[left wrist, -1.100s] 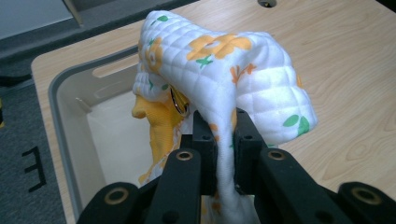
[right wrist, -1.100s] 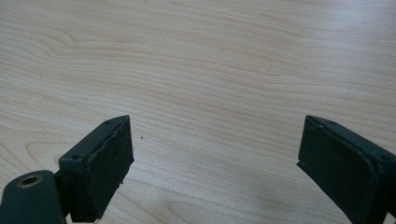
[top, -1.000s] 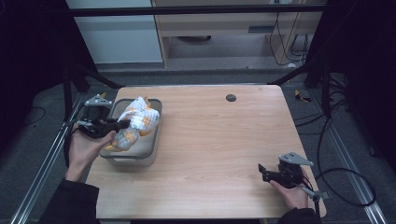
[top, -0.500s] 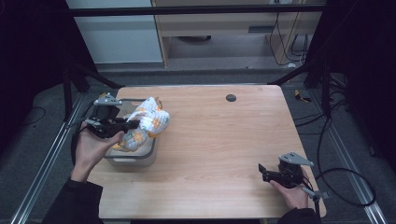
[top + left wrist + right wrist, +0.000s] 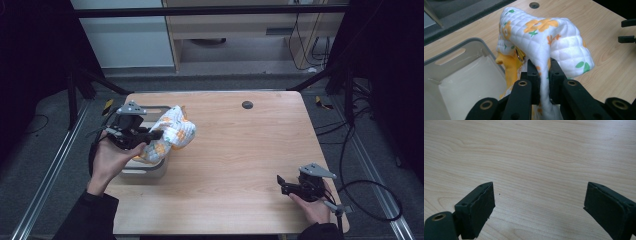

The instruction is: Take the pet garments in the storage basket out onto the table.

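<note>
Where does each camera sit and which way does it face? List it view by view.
High view: above the table's near edge, looking forward and down; forearms, left gripper, right gripper.
Left gripper view: along jaws clamping the quilted cloth over the bin.
Right gripper view: along open jaws onto the table.
Shared: cloth, table.

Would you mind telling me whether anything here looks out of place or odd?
Nothing is spilled or damaged. The quilted cloth hangs bunched from the left gripper, half out of the grey bin; the right gripper rests open on the table.
</note>
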Available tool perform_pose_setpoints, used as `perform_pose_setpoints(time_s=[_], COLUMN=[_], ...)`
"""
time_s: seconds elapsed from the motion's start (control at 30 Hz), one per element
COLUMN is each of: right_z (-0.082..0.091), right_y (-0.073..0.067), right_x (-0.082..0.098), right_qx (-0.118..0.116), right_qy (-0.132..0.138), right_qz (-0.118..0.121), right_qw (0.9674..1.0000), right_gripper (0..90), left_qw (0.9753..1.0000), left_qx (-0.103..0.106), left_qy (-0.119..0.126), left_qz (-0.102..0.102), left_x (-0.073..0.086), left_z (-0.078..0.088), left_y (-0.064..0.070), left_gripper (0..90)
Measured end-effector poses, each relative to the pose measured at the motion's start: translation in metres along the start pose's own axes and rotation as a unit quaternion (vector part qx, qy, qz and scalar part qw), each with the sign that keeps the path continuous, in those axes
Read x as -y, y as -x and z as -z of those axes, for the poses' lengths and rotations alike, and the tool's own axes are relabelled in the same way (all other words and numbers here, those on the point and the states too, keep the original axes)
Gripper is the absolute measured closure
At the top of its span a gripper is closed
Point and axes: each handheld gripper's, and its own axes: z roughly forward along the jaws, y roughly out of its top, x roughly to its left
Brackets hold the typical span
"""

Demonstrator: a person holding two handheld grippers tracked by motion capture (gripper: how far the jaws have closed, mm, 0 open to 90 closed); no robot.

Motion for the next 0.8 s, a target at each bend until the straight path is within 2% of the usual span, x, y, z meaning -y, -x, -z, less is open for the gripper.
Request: perform_pose_setpoints(time_s=[0.33,0.8], right_z=[0.000,0.001], right_y=[0.000,0.001], right_x=[0.000,0.000], right_qx=[0.001,0.004], right_qy=[0.001,0.003], right_qz=[0.001,0.001], right_qw=[1.0000,1.0000], right_gripper=[9.7,9.6], left_qw=[0.9996,0.9982], left_qx=[0.015,0.037], left_qy=[-0.015,-0.024], left_qz=[-0.019,-0.039], left_x=[-0.005,-0.012], left_z=[-0.013,-0.037], left_y=[0.013,0.033], left_gripper=[82.5,82.5])
